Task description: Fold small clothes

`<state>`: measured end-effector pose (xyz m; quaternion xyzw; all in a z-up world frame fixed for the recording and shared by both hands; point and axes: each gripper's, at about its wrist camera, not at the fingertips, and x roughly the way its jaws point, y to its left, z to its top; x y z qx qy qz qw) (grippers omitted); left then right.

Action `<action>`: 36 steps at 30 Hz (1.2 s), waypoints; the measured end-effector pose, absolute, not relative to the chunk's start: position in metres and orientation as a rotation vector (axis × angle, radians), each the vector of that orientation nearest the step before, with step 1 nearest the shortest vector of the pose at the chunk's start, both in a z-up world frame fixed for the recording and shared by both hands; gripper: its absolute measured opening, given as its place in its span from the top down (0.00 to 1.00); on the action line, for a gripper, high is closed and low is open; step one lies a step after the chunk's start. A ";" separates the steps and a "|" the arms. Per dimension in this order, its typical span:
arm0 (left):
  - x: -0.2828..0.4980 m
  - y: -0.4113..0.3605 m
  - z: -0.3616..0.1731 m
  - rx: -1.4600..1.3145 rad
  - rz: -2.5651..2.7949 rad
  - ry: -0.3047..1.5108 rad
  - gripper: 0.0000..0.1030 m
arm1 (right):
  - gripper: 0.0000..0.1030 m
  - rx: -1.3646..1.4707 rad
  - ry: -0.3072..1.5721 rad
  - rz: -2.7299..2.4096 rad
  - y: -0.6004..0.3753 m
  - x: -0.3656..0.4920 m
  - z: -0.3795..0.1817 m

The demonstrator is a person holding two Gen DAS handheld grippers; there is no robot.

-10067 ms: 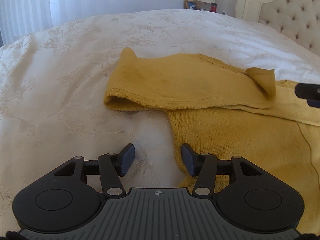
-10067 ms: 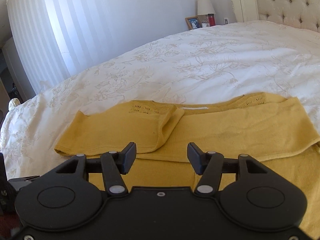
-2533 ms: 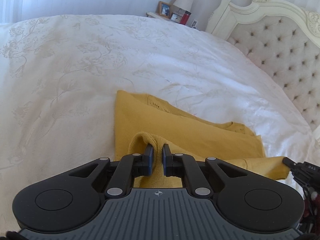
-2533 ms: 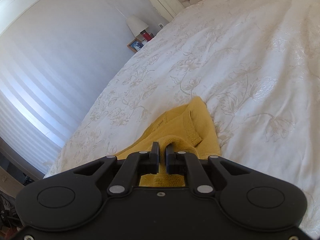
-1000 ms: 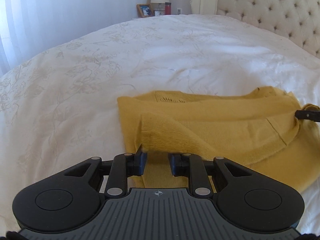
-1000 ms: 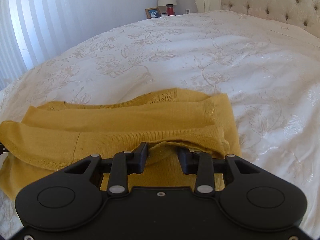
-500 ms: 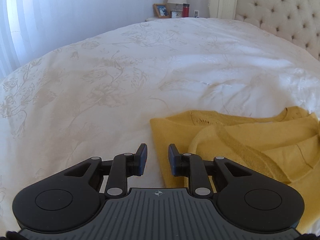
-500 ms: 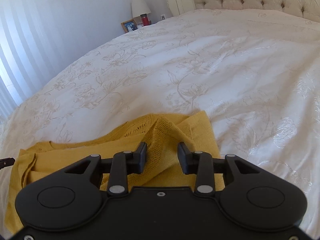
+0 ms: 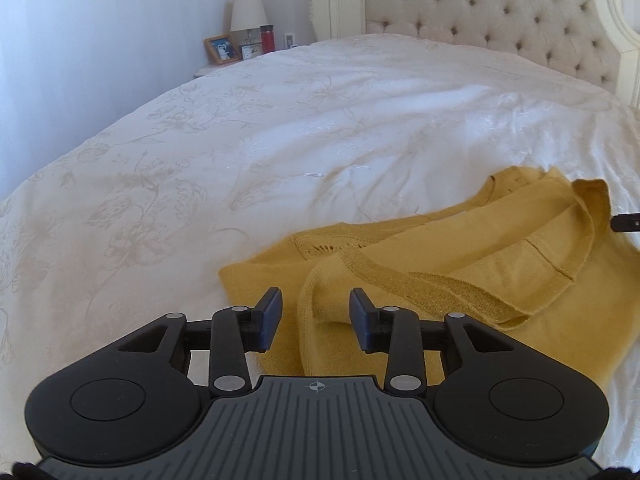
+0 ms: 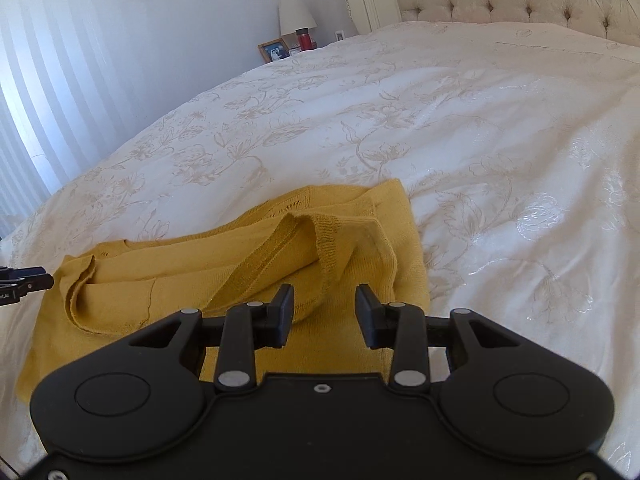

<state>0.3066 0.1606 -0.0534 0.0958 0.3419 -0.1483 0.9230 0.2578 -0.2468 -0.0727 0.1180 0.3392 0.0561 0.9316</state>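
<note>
The white bedspread (image 9: 280, 152) lies bare and wide to the left of and beyond the folded yellow sweater (image 9: 500, 264), giving open passage toward the headboard (image 9: 500, 20), which closes off the far end. To the sweater's right, the bed (image 10: 520, 160) is likewise free. The bedside table (image 9: 216, 69) at the far left corner is crowded with a lamp (image 9: 248, 12), photo frame (image 9: 222, 50) and red bottle (image 9: 267, 38).

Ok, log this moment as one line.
stage: fold laid | yellow sweater: folded on bed | left gripper: just opened, holds nothing | right gripper: open, holds nothing
</note>
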 end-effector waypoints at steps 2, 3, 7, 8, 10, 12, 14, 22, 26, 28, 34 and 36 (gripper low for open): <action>0.314 0.158 -0.055 0.186 -0.300 0.718 0.65 | 0.55 0.238 0.698 0.123 -0.245 0.256 -0.073; 0.321 0.156 -0.058 0.178 -0.288 0.747 0.65 | 0.55 0.234 0.702 0.133 -0.243 0.255 -0.074; 0.338 0.160 -0.071 0.097 -0.294 0.826 0.83 | 0.55 0.208 0.717 0.168 -0.234 0.252 -0.075; 0.338 0.162 -0.072 0.066 -0.311 0.823 0.95 | 0.55 0.206 0.720 0.175 -0.231 0.251 -0.075; 0.330 0.165 -0.073 0.017 -0.303 0.770 0.95 | 0.55 0.206 0.720 0.187 -0.226 0.249 -0.075; 0.321 0.169 -0.075 -0.030 -0.265 0.727 0.95 | 0.55 0.192 0.719 0.200 -0.221 0.246 -0.074; 0.313 0.174 -0.077 -0.078 -0.242 0.685 0.95 | 0.55 0.161 0.723 0.210 -0.213 0.245 -0.074; 0.324 0.187 -0.079 -0.203 -0.232 0.638 0.95 | 0.55 0.023 0.757 0.259 -0.172 0.239 -0.078; 0.325 0.194 -0.088 -0.249 -0.229 0.647 0.95 | 0.55 -0.019 0.772 0.278 -0.147 0.241 -0.084; 0.326 0.203 -0.088 -0.315 -0.226 0.651 0.95 | 0.55 -0.009 0.781 0.285 -0.138 0.247 -0.087; 0.323 0.210 -0.081 -0.294 -0.172 0.594 0.95 | 0.56 0.010 0.755 0.246 -0.132 0.298 -0.080; 0.323 0.213 -0.081 -0.314 -0.179 0.600 0.95 | 0.56 0.029 0.737 0.196 -0.137 0.322 -0.077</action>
